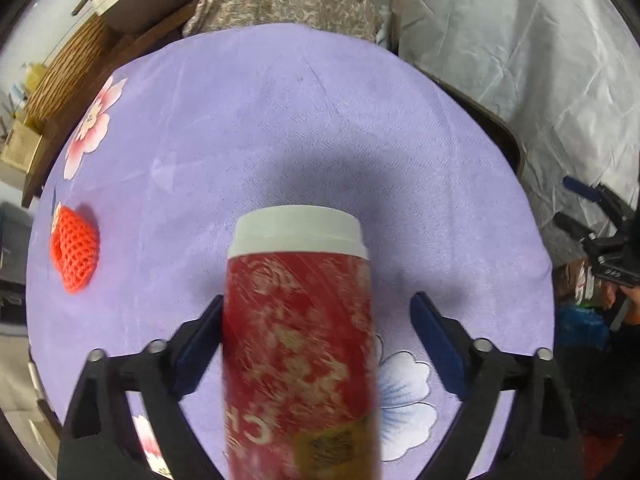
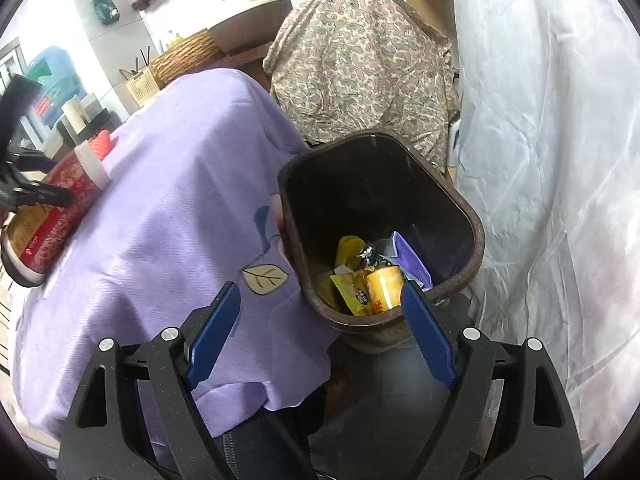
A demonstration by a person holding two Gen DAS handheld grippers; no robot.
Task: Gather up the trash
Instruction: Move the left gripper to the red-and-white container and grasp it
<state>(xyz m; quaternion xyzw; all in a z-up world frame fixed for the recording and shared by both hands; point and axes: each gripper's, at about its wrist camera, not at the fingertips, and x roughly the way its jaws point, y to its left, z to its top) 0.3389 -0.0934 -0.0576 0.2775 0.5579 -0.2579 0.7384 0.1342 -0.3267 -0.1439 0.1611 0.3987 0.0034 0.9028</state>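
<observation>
A red can [image 1: 298, 340] with a white lid lies lengthwise between the fingers of my left gripper [image 1: 316, 300], lid pointing away. The left pad touches its side, but purple cloth shows between the can and the right pad, so the gripper is open. In the right wrist view the can [image 2: 60, 208] is at the table's left edge with the left gripper [image 2: 24, 192] across it. An orange foam net [image 1: 74, 252] lies at the table's left. My right gripper [image 2: 320, 292] is open and empty over a brown bin [image 2: 476, 240] holding yellow wrappers and a yellow cup [image 2: 384, 288].
The round table [image 1: 280, 120] wears a purple flowered cloth that hangs down beside the bin. A paisley-covered object [image 2: 360, 68] stands behind the bin and white plastic sheeting [image 2: 552, 160] to its right. A woven basket [image 1: 68, 72] sits at the back left.
</observation>
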